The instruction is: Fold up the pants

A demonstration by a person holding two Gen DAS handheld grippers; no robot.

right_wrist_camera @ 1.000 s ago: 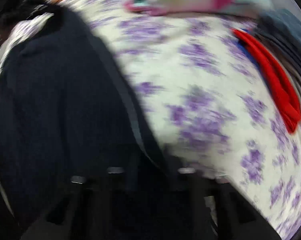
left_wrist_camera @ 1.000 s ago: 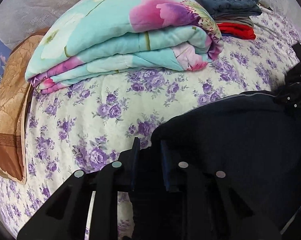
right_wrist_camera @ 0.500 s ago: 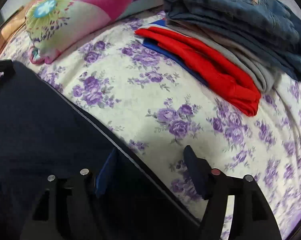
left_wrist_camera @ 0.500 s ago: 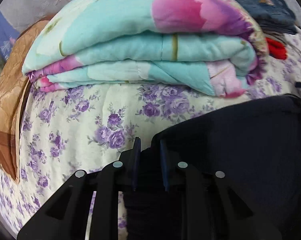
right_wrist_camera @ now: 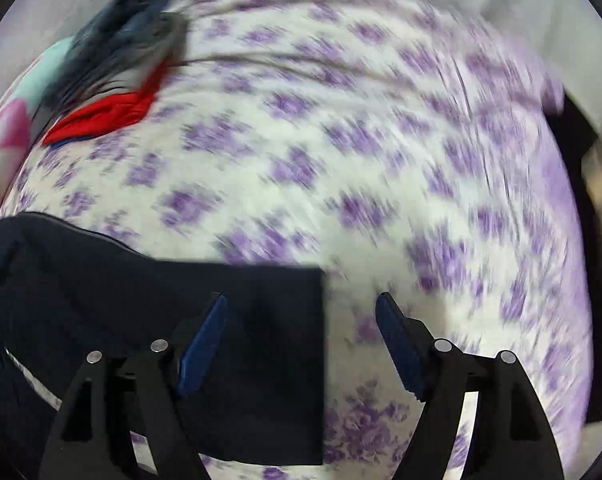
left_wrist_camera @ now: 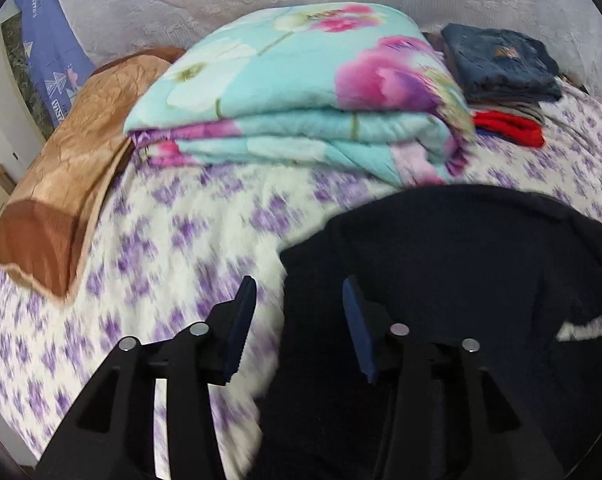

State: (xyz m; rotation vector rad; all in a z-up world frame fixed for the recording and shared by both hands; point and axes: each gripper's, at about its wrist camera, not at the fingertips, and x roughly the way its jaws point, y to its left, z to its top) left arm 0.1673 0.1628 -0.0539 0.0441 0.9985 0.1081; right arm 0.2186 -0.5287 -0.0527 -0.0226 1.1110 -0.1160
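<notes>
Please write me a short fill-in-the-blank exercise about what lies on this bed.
1. The dark pants lie on a bedsheet printed with ____ flowers.
2. In the stack of folded clothes, the garment directly under the grey layer is ____.
3. The folded floral quilt is mainly ____ in colour.
4. On top of the clothes stack lies a folded pair of ____.

Missing words: purple; red; turquoise; jeans

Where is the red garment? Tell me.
In the left wrist view, the red garment lies at upper right on the floral bedsheet, under the folded jeans, beside the folded quilt.
</notes>
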